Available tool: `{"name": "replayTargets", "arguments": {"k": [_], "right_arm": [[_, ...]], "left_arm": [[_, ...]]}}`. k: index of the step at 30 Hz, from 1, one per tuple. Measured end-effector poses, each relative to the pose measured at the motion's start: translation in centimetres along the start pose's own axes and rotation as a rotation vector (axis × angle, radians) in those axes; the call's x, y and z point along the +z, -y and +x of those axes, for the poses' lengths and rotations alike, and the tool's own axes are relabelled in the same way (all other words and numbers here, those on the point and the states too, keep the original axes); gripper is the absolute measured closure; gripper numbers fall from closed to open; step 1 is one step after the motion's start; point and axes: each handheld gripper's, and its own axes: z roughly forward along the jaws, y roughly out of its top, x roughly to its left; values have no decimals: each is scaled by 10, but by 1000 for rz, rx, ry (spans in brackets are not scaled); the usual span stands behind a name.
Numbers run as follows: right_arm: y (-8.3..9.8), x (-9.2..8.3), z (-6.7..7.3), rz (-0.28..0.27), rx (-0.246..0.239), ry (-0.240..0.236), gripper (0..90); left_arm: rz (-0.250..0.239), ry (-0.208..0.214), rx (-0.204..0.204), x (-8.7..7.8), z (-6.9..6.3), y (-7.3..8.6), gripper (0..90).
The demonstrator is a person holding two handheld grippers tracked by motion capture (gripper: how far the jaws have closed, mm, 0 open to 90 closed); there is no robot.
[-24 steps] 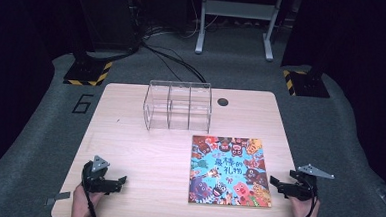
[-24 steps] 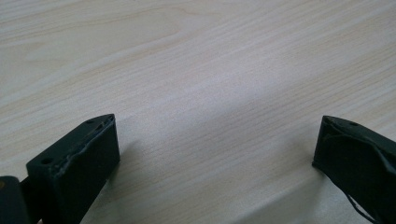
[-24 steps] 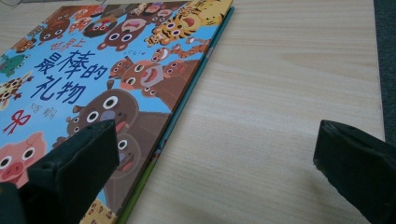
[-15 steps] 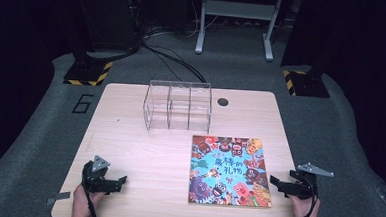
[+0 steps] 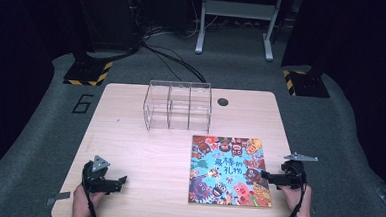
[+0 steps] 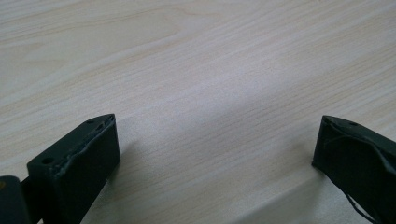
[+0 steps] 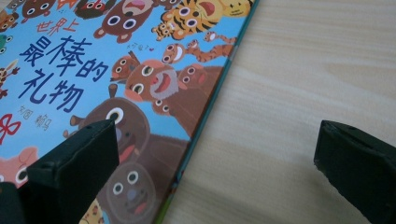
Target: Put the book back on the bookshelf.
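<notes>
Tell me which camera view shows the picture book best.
The high view: there the whole picture book lies flat on the table, in front of the clear box, all four edges visible. The right gripper view gives a close-up of one part of its cover and one edge, with the right gripper open above it.

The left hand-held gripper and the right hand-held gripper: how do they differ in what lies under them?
The left hand-held gripper hangs over bare table, while the right hand-held gripper reaches the picture book, one jaw above its cover. The left sits far from the book, the right at its edge. Both are open and hold nothing.
</notes>
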Motion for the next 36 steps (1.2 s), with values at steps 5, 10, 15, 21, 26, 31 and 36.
{"name": "replayTargets", "arguments": {"k": [5, 10, 15, 21, 26, 31, 36], "right_arm": [[-12, 6, 6, 15, -22, -7, 0], [-22, 15, 10, 53, -45, -14, 0], [-27, 23, 14, 83, -54, -14, 41], [-30, 32, 19, 113, -76, -14, 143], [-32, 33, 21, 115, -80, -6, 217], [-30, 33, 24, 101, -70, -6, 259], [-25, 32, 25, 67, -72, 7, 278]], "left_arm": [[0, 0, 0, 0, 0, 0, 1], [-1, 0, -1, 0, 0, 0, 1], [2, 0, 4, 0, 0, 0, 3], [1, 0, 4, 0, 0, 0, 6], [-3, -2, 9, 0, 0, 0, 7], [-11, -5, 7, 1, 0, 1, 7], [-11, -5, 7, 1, 0, 1, 7]]}}
